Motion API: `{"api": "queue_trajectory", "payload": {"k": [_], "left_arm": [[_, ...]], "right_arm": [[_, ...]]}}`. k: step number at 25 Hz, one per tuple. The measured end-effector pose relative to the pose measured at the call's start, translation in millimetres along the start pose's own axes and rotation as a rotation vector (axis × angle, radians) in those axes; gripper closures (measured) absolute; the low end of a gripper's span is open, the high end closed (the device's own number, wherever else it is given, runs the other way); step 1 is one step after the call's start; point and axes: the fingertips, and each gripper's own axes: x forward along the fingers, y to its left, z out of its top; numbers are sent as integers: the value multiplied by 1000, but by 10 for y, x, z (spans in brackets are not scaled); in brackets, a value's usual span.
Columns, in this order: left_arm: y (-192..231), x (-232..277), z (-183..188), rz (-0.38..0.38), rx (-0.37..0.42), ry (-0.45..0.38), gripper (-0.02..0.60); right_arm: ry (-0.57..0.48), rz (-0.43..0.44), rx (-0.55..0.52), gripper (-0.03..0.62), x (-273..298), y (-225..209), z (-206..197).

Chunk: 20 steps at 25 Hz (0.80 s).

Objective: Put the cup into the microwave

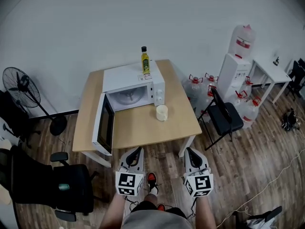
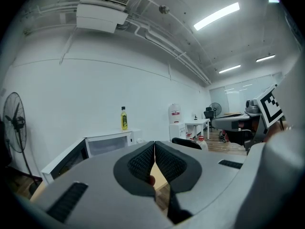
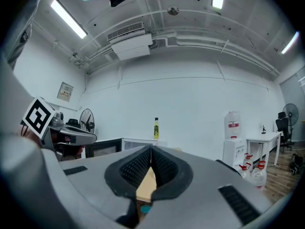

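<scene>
As the left gripper point(image 1: 136, 151) and right gripper point(image 1: 190, 152) point level toward the table point(image 1: 138, 130), jaws together, empty; one cup point(image 1: 162, 112) stands on the table beside one open microwave point(image 1: 121, 76).

You can read no word or number: the labels on the bottle point(image 1: 145, 61) and the water jug point(image 1: 243, 40) are too small, and the left hand-held gripper point(image 1: 135, 152) and right hand-held gripper point(image 1: 191, 152) bear only square black-and-white markers.
</scene>
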Motion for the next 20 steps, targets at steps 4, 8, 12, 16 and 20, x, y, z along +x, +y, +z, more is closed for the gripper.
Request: {"api": "queue_trajectory", "payload": {"k": [4, 8, 12, 16, 20], "left_arm": [[263, 385, -61, 10, -21, 30, 557], [531, 765, -64, 16, -32, 53, 557], [767, 1132, -73, 14, -43, 66, 557], [957, 1433, -118, 11, -53, 90, 557], [1124, 1683, -160, 9, -58, 104, 557]], "right_arm": [[32, 12, 11, 576, 470, -100, -88], [55, 25, 17, 576, 942, -183, -112], [67, 39, 26, 576, 1406, -237, -133], [90, 46, 41, 576, 1780, -278, -201], [102, 56, 48, 576, 2085, -316, -256]]}}
